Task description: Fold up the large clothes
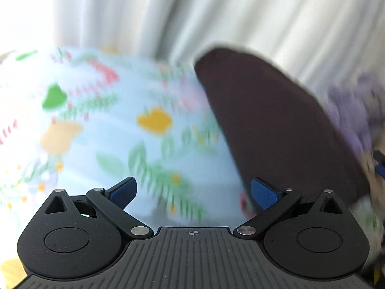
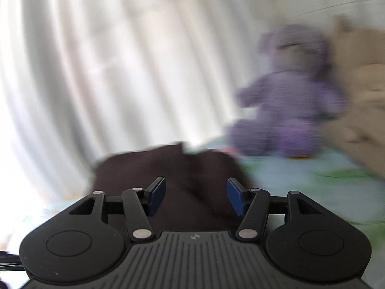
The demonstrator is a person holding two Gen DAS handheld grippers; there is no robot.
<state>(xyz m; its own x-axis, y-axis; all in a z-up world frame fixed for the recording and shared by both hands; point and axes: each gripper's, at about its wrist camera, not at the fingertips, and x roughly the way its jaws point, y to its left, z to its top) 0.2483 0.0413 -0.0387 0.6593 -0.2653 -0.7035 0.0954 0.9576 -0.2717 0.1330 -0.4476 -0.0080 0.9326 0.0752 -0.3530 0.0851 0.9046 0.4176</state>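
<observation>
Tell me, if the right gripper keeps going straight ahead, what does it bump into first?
Probably the dark brown garment. It lies right in front of the open right gripper, on the flowery sheet. The picture is blurry, so depth is uncertain.

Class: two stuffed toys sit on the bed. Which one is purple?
The teddy bear sitting upright on the flowered sheet is purple. The other toy, at its right, is beige.

My right gripper [image 2: 196, 196] has its jaws spread apart, and nothing is between the blue pads [image 2: 157, 196]. Just ahead of them lies a dark brown garment [image 2: 173, 166] on a light blue flowered bedsheet [image 2: 300, 175]. Farther right, a purple plush toy [image 2: 288, 96] sits on the sheet, beside a beige plush [image 2: 361, 84]. A white curtain [image 2: 96, 60] hangs behind. Everything is blurred.
</observation>
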